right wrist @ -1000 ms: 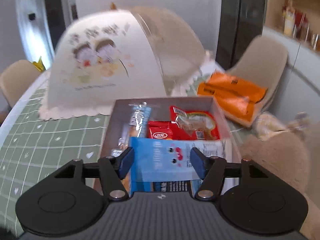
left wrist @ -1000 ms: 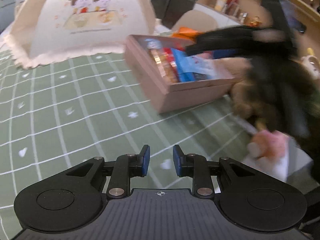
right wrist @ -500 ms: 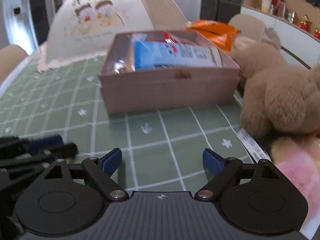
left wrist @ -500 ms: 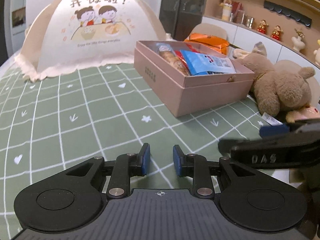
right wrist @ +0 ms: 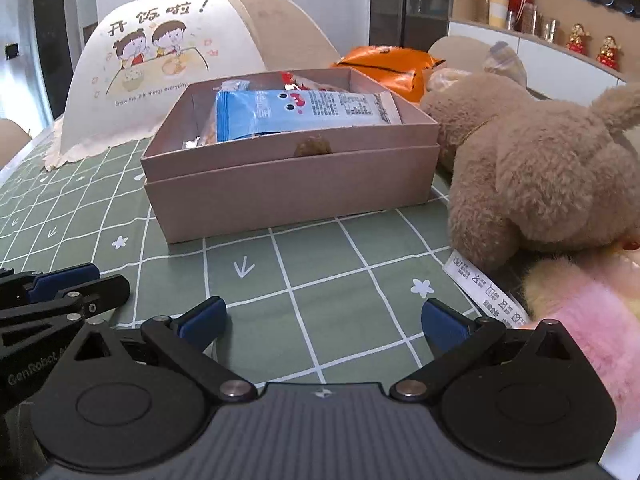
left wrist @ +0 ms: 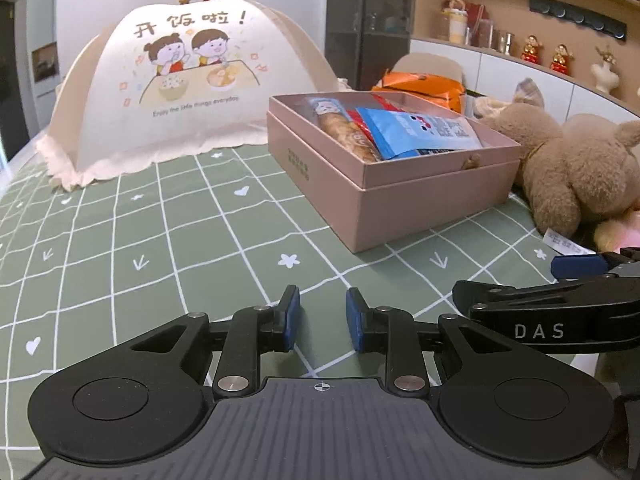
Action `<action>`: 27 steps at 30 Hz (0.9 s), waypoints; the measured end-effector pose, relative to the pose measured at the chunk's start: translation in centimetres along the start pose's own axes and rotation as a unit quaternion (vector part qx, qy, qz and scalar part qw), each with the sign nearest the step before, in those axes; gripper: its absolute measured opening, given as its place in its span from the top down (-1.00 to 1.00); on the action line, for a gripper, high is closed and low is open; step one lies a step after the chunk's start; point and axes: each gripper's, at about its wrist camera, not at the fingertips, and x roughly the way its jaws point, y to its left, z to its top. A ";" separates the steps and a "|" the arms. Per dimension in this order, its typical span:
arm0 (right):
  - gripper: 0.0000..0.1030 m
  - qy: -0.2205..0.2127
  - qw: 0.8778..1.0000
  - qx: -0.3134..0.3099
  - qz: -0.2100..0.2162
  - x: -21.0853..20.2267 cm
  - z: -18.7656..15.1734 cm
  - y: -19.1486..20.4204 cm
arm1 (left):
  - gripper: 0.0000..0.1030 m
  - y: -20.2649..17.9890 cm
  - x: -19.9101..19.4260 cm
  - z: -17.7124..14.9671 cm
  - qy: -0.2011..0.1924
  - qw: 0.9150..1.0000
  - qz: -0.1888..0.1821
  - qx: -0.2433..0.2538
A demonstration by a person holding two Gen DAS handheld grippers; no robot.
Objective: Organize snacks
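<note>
Your left gripper (left wrist: 319, 318) hung low over the green checked surface (left wrist: 160, 240), jaws a narrow gap apart with nothing between the blue pads. Your right gripper (right wrist: 323, 316) sat just to its right, jaws spreading wide, only bare cloth between them; its fingers did not touch anything. From the right wrist view, the left gripper's tip (right wrist: 66, 276) showed at the lower left.

Just right of the right gripper lay a pink plush (right wrist: 592, 320), with a white care label (right wrist: 484, 292) beside its right finger. Ahead and right of that, a brown plush toy (right wrist: 540, 176) rested against the box's right side.

Straight ahead of the right gripper, well apart from both grippers, stood the open pink box (right wrist: 292, 184). Inside it: a blue snack packet (right wrist: 296, 112) on top, a long biscuit pack (left wrist: 344, 128) along the left wall, red packets (left wrist: 356, 118) partly hidden beneath.

Beyond the box lay an orange bag (right wrist: 384, 66). Far left stood a cream food cover (left wrist: 188, 80) printed with two cartoon children.
</note>
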 end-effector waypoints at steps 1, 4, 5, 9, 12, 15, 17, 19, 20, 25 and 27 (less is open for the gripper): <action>-1.00 -0.001 1.000 0.000 0.000 0.0 0.0 0.2 | 0.44 -0.2 0.0 0.0 -0.001 1.000 0.003 0.004; -1.00 -0.016 1.000 -0.002 0.003 0.2 -0.1 0.4 | 0.44 -0.2 0.0 0.0 -0.001 1.000 0.005 0.005; -1.00 -0.021 1.000 -0.002 0.002 0.2 -0.2 0.4 | 0.44 -0.2 0.0 -0.1 -0.002 1.000 0.004 0.002; -1.00 -0.020 1.000 -0.001 0.002 0.2 -0.1 0.4 | 0.44 0.0 0.0 -0.1 -0.003 1.000 0.002 0.001; -1.00 -0.020 1.000 -0.001 0.003 0.2 -0.1 0.4 | 0.44 -0.1 0.0 -0.2 -0.004 1.000 0.004 0.003; -1.00 -0.020 1.000 -0.001 0.003 0.2 -0.1 0.4 | 0.44 -0.1 0.0 -0.2 -0.004 1.000 0.003 0.002; -1.00 -0.020 1.000 -0.001 0.003 0.2 -0.2 0.4 | 0.44 -0.1 0.0 -0.2 -0.004 1.000 0.003 0.003; -1.00 -0.020 1.000 -0.001 0.003 0.2 -0.2 0.4 | 0.44 -0.1 0.0 -0.2 -0.004 1.000 0.002 0.002; -1.00 -0.020 1.000 -0.001 0.003 0.2 -0.2 0.4 | 0.44 0.0 0.0 -0.2 -0.004 1.000 0.002 0.002; -1.00 -0.020 1.000 -0.001 0.003 0.2 -0.2 0.4 | 0.44 0.0 -0.1 -0.1 -0.005 1.000 0.001 0.000; -1.00 -0.020 1.000 0.000 0.003 0.2 -0.2 0.4 | 0.44 -0.1 -0.1 -0.1 -0.005 1.000 0.001 0.001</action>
